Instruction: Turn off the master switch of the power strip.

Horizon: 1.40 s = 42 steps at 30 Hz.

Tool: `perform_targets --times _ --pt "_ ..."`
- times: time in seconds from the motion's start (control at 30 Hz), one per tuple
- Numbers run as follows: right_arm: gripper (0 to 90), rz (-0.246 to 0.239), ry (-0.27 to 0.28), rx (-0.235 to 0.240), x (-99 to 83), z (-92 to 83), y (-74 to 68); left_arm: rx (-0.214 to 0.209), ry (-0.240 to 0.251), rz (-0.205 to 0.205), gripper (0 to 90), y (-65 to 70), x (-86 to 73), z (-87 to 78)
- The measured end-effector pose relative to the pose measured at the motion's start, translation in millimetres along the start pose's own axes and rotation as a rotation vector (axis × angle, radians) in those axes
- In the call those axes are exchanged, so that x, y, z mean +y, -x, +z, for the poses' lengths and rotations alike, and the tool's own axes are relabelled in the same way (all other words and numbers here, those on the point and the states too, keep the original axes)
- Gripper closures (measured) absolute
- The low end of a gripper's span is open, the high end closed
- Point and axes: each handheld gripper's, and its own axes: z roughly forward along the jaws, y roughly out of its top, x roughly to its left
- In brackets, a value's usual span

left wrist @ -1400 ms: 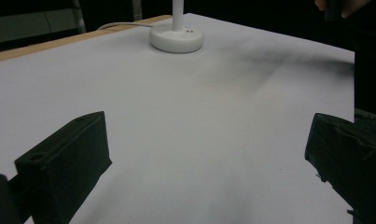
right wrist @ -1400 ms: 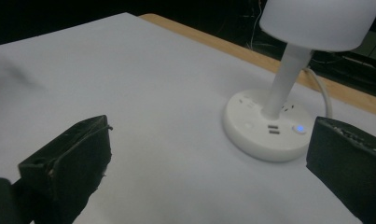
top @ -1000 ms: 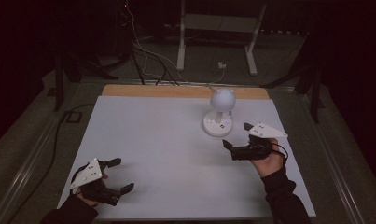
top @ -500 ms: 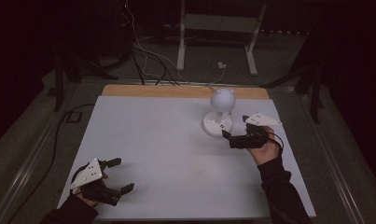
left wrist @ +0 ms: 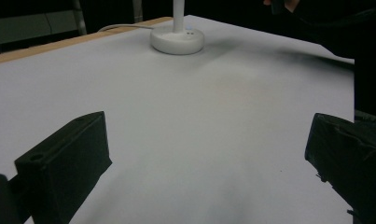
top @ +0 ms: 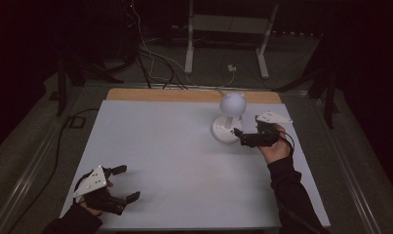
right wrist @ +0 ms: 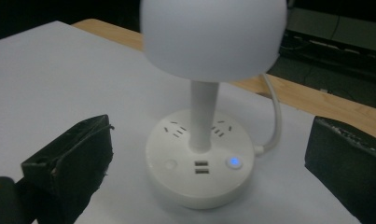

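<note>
High view / lamp: small white plastic desk lamp with round shade and round socket base [top: 229,124] is seen right of centre, upper half of frame, standing on the white table top [top: 174,156].
High view / right gripper: black two-jaw right gripper [top: 240,136] is held just right of the lamp base, tips at its edge; contact can't be told. Jaws are parted, nothing held.
High view / left gripper: black two-jaw left gripper [top: 128,183] is parked at lower left, well apart from the lamp; jaws wide open, empty.
Left gripper view / lamp: base [left wrist: 177,39] is seen at top centre, far off; bare table lies between the jaws.
Right gripper view / base: round white base [right wrist: 199,161] is framed between the open jaws, lit blue button [right wrist: 233,162] at lower right of the base, grey round button [right wrist: 170,164] at lower left, USB ports [right wrist: 201,167] between.
Step (judged): a button press or a base grip is likely being lined up.
How: one jaw tip to be centred on the button, pressed straight down and lightly; the shade [right wrist: 213,35] and white cord [right wrist: 272,121] to be kept clear of so the lamp isn't tipped.
</note>
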Motion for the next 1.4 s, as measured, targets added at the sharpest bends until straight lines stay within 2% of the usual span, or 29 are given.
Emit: perform_targets --times 0.33,0.43,0.67,0.73,0.8,0.9,1.03,1.13,1.2,1.4 --pt "3.0 0.039 -0.03 -0.014 -4.7 13.3 14.1 0.0 -0.001 -0.004 0.4 -0.1 -0.1 0.3" --pt "3.1 0.036 -0.037 -0.022 -7.2 18.0 15.8 0.0 0.003 -0.007 0.4 -0.1 0.2 0.3" --pt "9.6 0.055 -0.043 -0.048 -11.8 26.0 20.4 0.0 0.005 -0.008 0.4 -0.2 0.3 -0.1" --pt "9.8 0.073 -0.05 -0.046 -12.7 27.9 21.0 -0.001 0.004 -0.007 0.4 -0.1 0.2 -0.1" --pt "14.7 0.093 -0.055 -0.06 -13.1 30.0 21.5 0.0 0.005 -0.008 0.4 0.0 0.3 -0.3" --pt "15.3 0.128 -0.058 -0.068 -14.8 33.7 23.5 -0.001 0.003 -0.008 0.5 0.0 0.3 -0.3" --pt "20.5 0.164 -0.061 -0.088 -15.7 37.2 24.1 -0.001 0.003 -0.007 0.4 0.2 0.3 -0.4" --pt "27.8 0.182 -0.061 -0.095 -15.8 38.7 25.0 -0.002 0.002 -0.005 0.4 0.2 0.4 -0.4" --pt "37.9 0.199 -0.083 -0.095 -15.5 39.8 26.3 -0.001 0.003 -0.005 0.4 0.2 0.4 -0.4" --pt "62.2 0.225 -0.09 -0.132 -16.4 41.4 27.2 -0.001 0.002 -0.005 0.5 0.2 0.3 -0.4"
